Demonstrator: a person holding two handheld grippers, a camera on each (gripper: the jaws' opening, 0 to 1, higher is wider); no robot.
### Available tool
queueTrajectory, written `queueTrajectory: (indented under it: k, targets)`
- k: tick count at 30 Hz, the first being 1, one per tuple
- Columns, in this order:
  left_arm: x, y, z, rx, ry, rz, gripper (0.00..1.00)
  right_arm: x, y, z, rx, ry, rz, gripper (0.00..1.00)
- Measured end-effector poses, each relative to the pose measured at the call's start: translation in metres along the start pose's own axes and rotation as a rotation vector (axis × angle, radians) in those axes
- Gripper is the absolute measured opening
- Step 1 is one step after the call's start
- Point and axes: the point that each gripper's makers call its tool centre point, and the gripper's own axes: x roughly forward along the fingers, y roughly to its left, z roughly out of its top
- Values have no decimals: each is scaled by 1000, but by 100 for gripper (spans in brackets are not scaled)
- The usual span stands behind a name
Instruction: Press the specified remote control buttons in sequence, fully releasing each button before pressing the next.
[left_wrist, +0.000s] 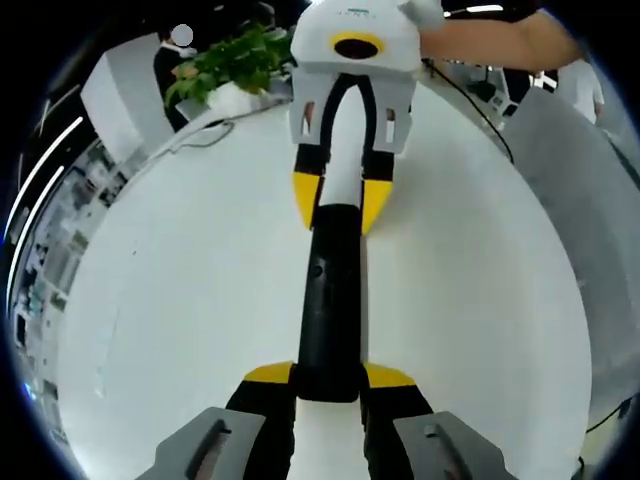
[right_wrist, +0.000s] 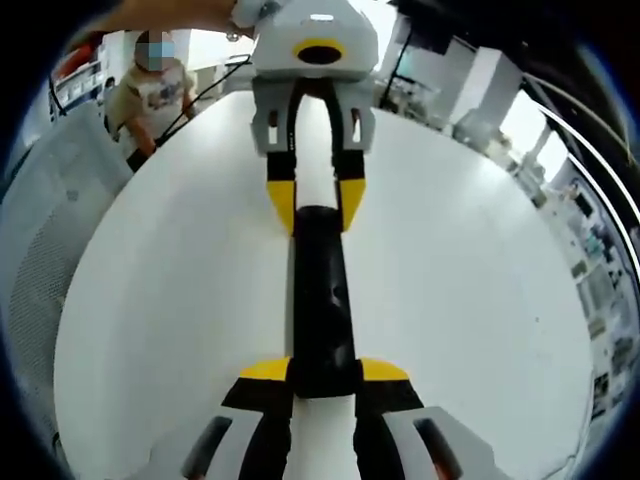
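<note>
A long black remote control (left_wrist: 330, 290) (right_wrist: 320, 290) lies lengthwise on the round white table (left_wrist: 180, 300) (right_wrist: 470, 280), held from both ends. In the left gripper view, my left gripper (left_wrist: 330, 375) is shut on its near end, yellow tips on either side. My right gripper (left_wrist: 341, 198) faces me, shut on the far end. The right gripper view mirrors this: right gripper (right_wrist: 323, 370) at the near end, left gripper (right_wrist: 312, 195) opposite. The buttons are too dark to make out. A white strip runs on between the far jaws; I cannot tell what it is.
A potted green plant (left_wrist: 235, 60) and a thin cable (left_wrist: 200, 135) sit at the table's far edge. A person's arm (left_wrist: 500, 40) reaches to the right gripper. A person (right_wrist: 150, 90) stands beyond the table. Grey panels (left_wrist: 600, 200) (right_wrist: 40, 220) flank it.
</note>
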Motion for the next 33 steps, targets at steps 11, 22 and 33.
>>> queueTrajectory:
  k: [11,22,33]
  targets:
    - [1,1,0,-20,-4,-40,23,1,-1,0,18,-15,29,20]
    - [1,2,-1,-74,-26,-85,24,2,-1,0,48,-6,78,20]
    - [1,0,0,-62,-41,-116,24,2,-1,-1,65,-3,117,20]
